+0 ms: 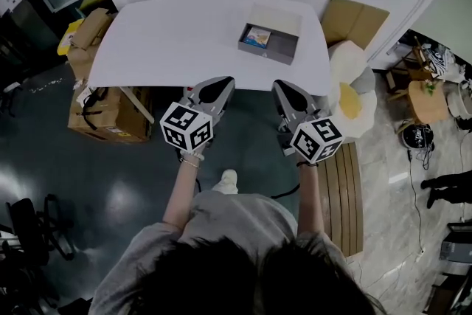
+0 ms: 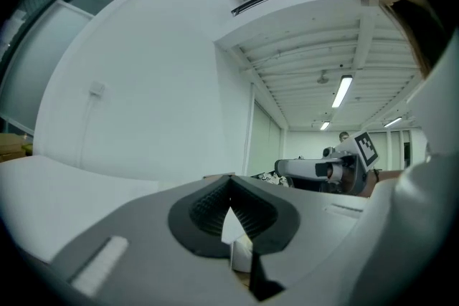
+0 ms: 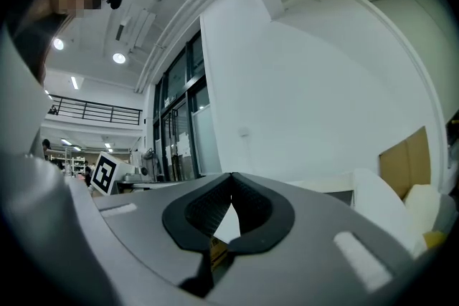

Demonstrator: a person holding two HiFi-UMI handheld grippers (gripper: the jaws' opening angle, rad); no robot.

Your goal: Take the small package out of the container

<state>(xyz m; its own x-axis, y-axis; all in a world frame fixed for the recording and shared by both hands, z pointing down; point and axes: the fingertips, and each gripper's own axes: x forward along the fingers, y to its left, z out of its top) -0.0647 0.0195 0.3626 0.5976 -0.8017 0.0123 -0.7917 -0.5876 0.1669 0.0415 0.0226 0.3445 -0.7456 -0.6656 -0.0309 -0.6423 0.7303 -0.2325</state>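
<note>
A grey open-topped container (image 1: 286,49) stands on the white table (image 1: 169,40), toward its far right. Inside it, at the left end, lies the small package (image 1: 257,36), light blue with an orange patch. Both grippers hover side by side just short of the table's near edge, pointing at it, well short of the container. My left gripper (image 1: 220,87) has its jaws together with nothing between them; in its own view the left gripper (image 2: 229,186) meets at the tips. My right gripper (image 1: 284,88) is likewise shut and empty, as the right gripper (image 3: 231,186) shows in its own view.
Cardboard boxes (image 1: 110,114) are stacked on the floor at the table's left end. A flattened cardboard sheet (image 1: 355,21) and a white and yellow foam shape (image 1: 352,101) sit at its right end, with a slatted wooden bench (image 1: 344,188) nearer me. A white curved wall rises behind the table.
</note>
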